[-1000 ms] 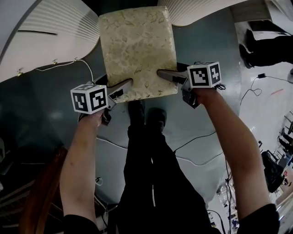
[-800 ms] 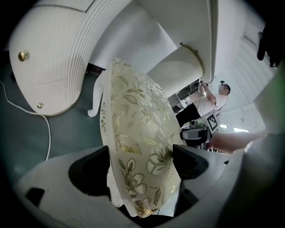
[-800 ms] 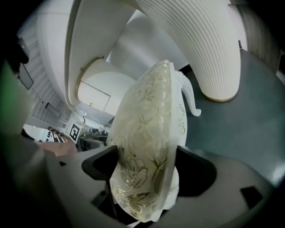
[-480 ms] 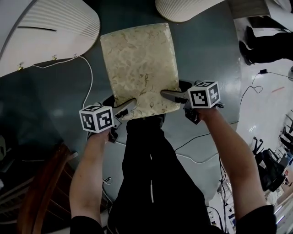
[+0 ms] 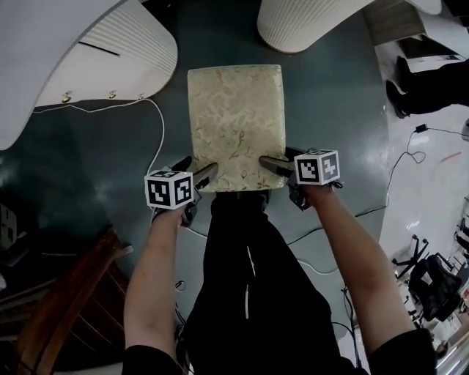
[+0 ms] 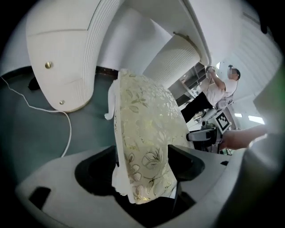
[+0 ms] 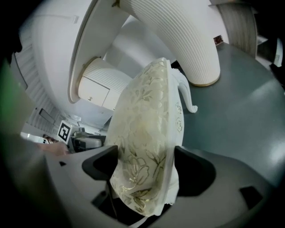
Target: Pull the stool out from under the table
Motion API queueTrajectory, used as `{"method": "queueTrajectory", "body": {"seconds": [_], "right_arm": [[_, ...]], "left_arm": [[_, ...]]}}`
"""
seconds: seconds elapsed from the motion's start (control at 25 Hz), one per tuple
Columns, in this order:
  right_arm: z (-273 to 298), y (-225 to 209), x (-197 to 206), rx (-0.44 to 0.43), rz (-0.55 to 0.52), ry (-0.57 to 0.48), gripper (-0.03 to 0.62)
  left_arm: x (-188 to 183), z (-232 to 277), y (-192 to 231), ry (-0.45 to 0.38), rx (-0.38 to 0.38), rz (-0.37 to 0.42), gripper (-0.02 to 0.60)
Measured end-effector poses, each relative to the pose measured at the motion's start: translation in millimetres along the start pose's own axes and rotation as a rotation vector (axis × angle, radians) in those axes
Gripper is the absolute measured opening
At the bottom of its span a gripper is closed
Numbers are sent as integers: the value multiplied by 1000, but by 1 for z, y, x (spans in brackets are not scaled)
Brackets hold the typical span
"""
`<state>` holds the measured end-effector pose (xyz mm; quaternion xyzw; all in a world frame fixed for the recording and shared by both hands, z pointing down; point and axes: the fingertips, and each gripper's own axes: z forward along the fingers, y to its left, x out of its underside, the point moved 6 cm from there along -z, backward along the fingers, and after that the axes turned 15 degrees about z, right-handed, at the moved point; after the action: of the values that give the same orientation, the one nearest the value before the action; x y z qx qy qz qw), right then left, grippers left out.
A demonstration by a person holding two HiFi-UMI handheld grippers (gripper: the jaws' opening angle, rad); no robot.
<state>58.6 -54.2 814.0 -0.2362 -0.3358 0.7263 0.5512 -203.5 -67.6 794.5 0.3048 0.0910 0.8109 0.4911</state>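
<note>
Seen steeply from above, a stool (image 5: 234, 124) with a pale, gold-flowered cushion stands on the dark teal floor (image 5: 95, 168). Its whole seat lies in the open between a white ribbed table base (image 5: 117, 51) at the left and a second white ribbed base (image 5: 308, 22) at the upper right, touching neither. The near edge of the seat sits just in front of the person's black trousers (image 5: 245, 278). The left gripper (image 5: 207, 173) has the near left corner of the seat, and its jaws have just been closing with that corner between them. Its own view shows one pad against the flowered top and the other against the white underside trim. The right gripper (image 5: 268, 162) takes the near right corner the same way, with its jaws standing fairly wide and clamped across the thickness of the cushion. Both grippers point away from the person, roughly level with the seat, and the bare forearms run back toward the bottom of the head view. A white cable (image 5: 158, 128) trails over the floor from the left base, passing beside the stool's left edge. A dark wooden piece of furniture (image 5: 62, 307) shows at the lower left. In the left gripper view a second person (image 6: 218, 91) stands far off, arms raised.
</note>
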Motion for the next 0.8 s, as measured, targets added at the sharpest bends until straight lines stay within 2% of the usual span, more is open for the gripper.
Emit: {"method": "queueTrajectory", "body": {"seconds": [0.12,0.36,0.56,0.68,0.8], "right_arm": [[-14,4,8,34,-30,-1,392],[-58,7,28,63,-10,-55,364],[-83,22,60,100,44,-68,357],[-95,54,81,103,38,-91,334],[-104,100,102,84,-19,-103,328]], "left_arm": [[-9,-30,-3,-47,-74,14,365],[-11,-79,-18,-106,-103,-18,362],[-10,-120,-29,-208,-140,-74,339],[-7,-159,-38,-265,-212,-37,295],[-4,-205,-54,-309,-255,52,281]]}}
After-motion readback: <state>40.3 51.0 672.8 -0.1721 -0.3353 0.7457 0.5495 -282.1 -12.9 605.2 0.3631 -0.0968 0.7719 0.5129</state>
